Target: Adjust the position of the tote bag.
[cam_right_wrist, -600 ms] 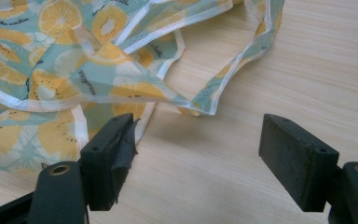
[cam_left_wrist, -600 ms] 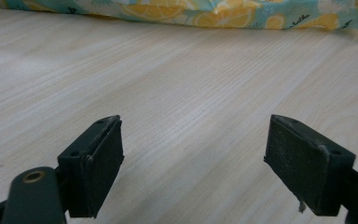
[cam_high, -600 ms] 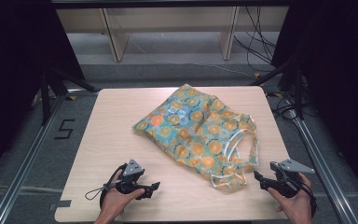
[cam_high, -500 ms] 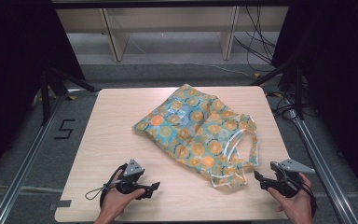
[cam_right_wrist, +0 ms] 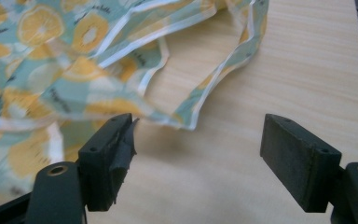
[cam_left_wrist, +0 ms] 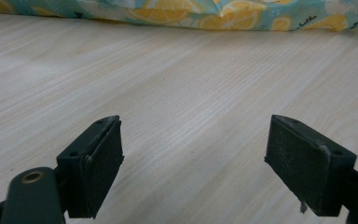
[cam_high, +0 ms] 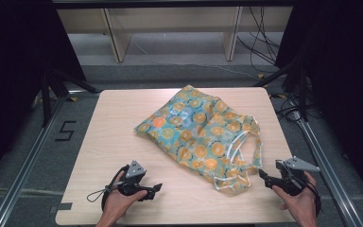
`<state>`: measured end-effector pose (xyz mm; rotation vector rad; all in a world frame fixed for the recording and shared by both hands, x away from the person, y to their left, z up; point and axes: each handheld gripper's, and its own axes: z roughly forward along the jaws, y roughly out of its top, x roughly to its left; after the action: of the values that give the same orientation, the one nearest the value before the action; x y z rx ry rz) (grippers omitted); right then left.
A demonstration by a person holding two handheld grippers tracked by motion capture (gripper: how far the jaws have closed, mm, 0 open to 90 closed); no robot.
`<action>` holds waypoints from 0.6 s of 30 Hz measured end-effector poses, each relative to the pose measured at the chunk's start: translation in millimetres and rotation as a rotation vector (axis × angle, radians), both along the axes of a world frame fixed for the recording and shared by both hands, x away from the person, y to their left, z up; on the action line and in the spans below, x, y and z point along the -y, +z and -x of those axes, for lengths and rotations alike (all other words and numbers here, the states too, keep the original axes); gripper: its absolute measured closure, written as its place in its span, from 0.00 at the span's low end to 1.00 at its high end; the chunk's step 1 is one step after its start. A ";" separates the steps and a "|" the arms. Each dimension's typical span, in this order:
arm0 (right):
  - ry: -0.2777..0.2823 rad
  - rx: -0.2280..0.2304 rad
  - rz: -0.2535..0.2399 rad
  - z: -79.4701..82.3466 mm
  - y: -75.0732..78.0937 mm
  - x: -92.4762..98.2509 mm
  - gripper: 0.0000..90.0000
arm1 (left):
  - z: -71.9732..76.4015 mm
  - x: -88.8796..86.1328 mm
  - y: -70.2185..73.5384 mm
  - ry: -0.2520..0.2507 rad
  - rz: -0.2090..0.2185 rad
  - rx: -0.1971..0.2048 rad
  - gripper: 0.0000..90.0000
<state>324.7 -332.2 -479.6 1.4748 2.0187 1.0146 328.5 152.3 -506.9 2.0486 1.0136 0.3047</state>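
Nearest the person, the left gripper (cam_high: 155, 188) rests low over the bare wood at the near left of the table (cam_high: 118, 137), jaws spread wide with nothing between them; in the left gripper view its two pads frame only wood grain, with the edge of the bag well beyond. At the near right, the right gripper (cam_high: 263, 176) also stands wide and empty, pointing at the bag's handles (cam_high: 244, 161) just in front of it. In the right gripper view a white-trimmed strap loop (cam_right_wrist: 214, 79) lies just past the pads, and the left pad may brush the trim (the view is too close to say for sure). Farther on, the lemon-print bag (cam_high: 196, 130) lies flat and rumpled across the middle of the table, its closed end toward the far left and its mouth and handles toward the near right. The step in hand looks like a first reach for the handles. To do it well, the right gripper should slide low so one pad goes under the strap, then pinch the trim itself rather than a fold of loose cloth; the left should come across and pin the body so the bag does not drag.
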 end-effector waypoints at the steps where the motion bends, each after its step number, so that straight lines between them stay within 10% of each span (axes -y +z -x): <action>1: 0.024 0.026 0.020 -5.2 -0.5 3.3 0.30 | -0.7 -1.3 0.5 0.000 -0.023 0.000 0.20; 18: -0.021 0.000 0.065 -103.8 3.6 1.7 0.43 | -0.7 -4.2 0.5 0.009 -0.017 0.011 0.19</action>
<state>428.4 -333.9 -476.0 1.4590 2.0129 0.9312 329.2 156.5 -506.4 2.0558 1.0172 0.3304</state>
